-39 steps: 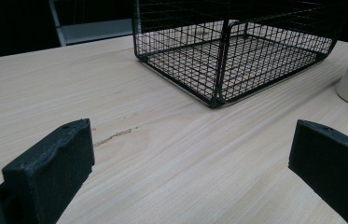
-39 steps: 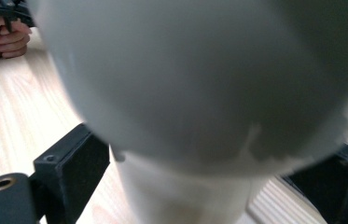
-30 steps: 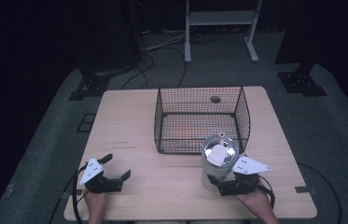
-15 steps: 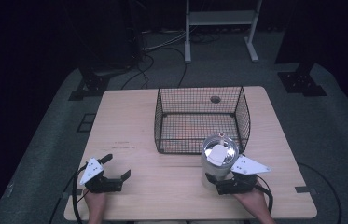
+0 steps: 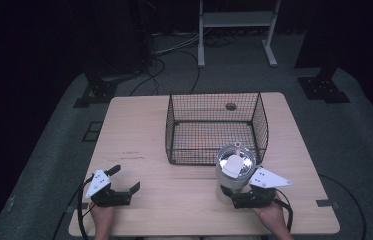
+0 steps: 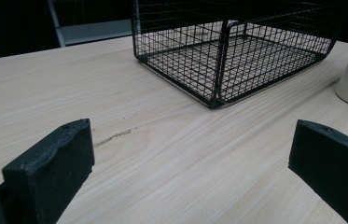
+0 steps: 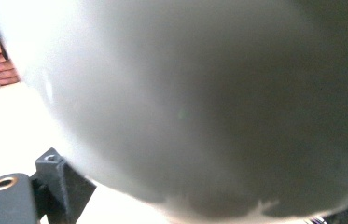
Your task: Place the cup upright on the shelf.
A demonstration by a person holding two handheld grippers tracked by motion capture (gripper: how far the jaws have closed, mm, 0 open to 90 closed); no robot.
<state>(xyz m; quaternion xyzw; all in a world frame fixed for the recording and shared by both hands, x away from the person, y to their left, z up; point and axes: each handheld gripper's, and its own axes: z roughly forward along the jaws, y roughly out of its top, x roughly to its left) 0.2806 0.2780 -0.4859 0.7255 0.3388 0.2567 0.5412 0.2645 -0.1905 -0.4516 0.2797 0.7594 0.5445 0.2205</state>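
High view puts the right gripper (image 5: 234, 192) at the near table (image 5: 184, 210) edge, its jaws closed around the base of the upright white canister (image 5: 234, 172). Just beyond it stands the wire basket (image 5: 216, 127), so the move goes up and forward over the near wall; the left gripper (image 5: 124, 182) rests apart, jaws spread and empty, well to the left
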